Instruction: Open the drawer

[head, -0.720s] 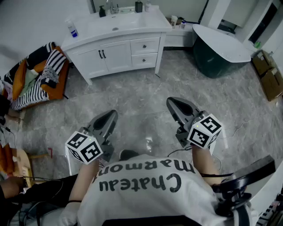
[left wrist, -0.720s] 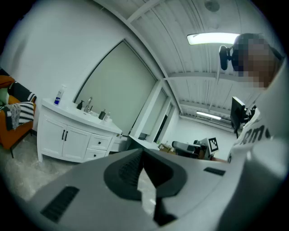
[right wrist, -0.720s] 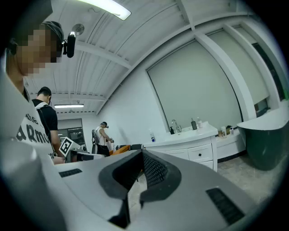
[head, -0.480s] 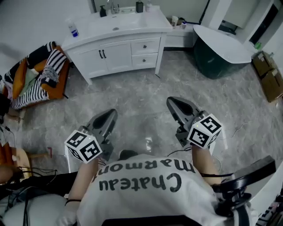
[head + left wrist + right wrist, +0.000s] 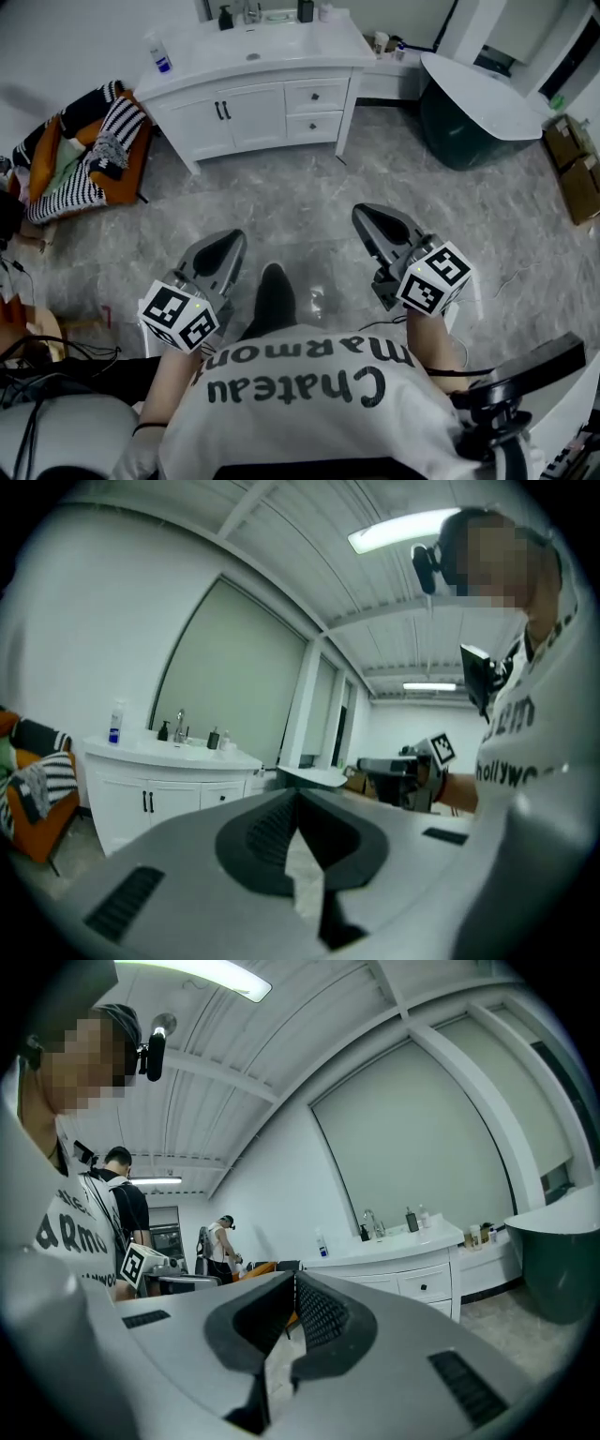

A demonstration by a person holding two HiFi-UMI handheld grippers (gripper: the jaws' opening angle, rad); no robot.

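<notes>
White was the cabinet (image 5: 246,114) that held the drawers, standing against the wall at the far edge of the grey marble floor (image 5: 300,192). Two drawers sat one above the other at the right end of its front, the upper drawer (image 5: 316,95) and the lower drawer (image 5: 314,125). Both were flush and closed, and I could not tell which one the task meant.

By my judgement nothing of the job was done. I had yet to cross the floor, take a knob and pull.

My left gripper (image 5: 228,246) and my right gripper (image 5: 368,218) hung side by side over the floor, well apart from the cabinet. Each had its fingers clenched together on nothing.

As for writing, my shirt (image 5: 300,384) read "Chateau" and "Marmon", upside down from where I looked, with the end of the second word lost in a fold. The left gripper view caught "hollywo" on the same shirt. The blue-labelled bottle (image 5: 161,52) stood at the left corner of the cabinet's top, and its print was too small to read.
</notes>
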